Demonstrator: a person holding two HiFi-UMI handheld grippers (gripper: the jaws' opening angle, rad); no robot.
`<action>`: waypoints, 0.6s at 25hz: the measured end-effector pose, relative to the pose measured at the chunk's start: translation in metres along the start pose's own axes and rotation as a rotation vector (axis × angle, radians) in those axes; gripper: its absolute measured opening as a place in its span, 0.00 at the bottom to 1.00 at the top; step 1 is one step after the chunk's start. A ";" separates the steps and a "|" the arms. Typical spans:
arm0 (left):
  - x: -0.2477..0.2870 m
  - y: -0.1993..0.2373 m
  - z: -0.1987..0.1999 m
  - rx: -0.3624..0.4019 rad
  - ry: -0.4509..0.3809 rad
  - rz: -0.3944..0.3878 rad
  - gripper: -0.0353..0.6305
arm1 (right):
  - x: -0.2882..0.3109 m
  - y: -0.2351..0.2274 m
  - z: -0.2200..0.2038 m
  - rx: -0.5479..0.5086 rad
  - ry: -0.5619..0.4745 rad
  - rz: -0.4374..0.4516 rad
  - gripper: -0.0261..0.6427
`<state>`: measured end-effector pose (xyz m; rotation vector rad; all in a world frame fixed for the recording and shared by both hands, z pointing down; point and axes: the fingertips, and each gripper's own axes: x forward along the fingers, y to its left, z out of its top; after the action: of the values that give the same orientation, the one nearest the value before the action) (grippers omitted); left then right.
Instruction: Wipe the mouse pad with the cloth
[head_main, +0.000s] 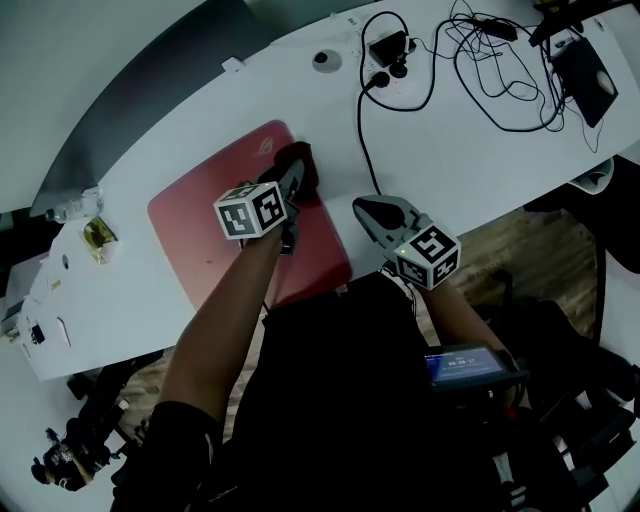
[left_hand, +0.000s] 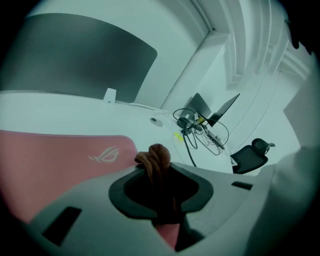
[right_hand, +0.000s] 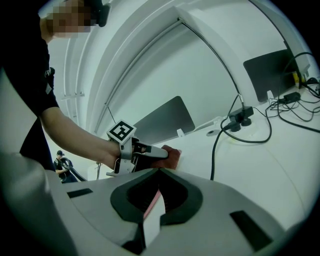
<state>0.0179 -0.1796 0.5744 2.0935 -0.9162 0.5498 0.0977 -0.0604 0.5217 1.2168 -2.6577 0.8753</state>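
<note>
The left hand-held gripper is shut tight on the cloth. The cloth is dark red and all bunched up in a lump between the jaws. It sits on the mouse pad, which lies right under this hand-held gripper. The pad is pink-red and flat on the white table. Just ahead of the jaws is the white logo, near the pad's far edge.

Off to the right of it is the right hand-held gripper. Its jaws are together and hold nothing. It is by the pad's right edge, not on top of the pad. I cannot tell if it touches the table.

Farther ahead of both, a black cable runs over the table. Way at the far end is a tangle of cords.

Here is what I think could go wrong. Nothing seems to hold the pad down, so a hard push with the cloth could make the pad slide. The cloth is in a lump, so only a small bit may rub the pad and leave spots unwiped. The cloth is close to the far edge, so a long push ahead could run off the pad. A very long one could bump the black cable. If the rub drags hard, the cloth could pull out of the jaws.
</note>
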 end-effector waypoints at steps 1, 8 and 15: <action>0.000 0.006 -0.001 0.008 0.009 0.024 0.19 | 0.001 0.000 0.000 0.002 0.000 -0.004 0.08; -0.020 0.049 -0.008 0.041 0.036 0.139 0.19 | 0.022 0.020 -0.001 -0.002 0.011 0.011 0.08; -0.052 0.086 -0.015 0.069 0.040 0.190 0.19 | 0.042 0.043 -0.006 -0.022 0.034 0.033 0.08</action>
<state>-0.0821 -0.1838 0.5917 2.0608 -1.0934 0.7283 0.0374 -0.0633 0.5194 1.1458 -2.6610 0.8609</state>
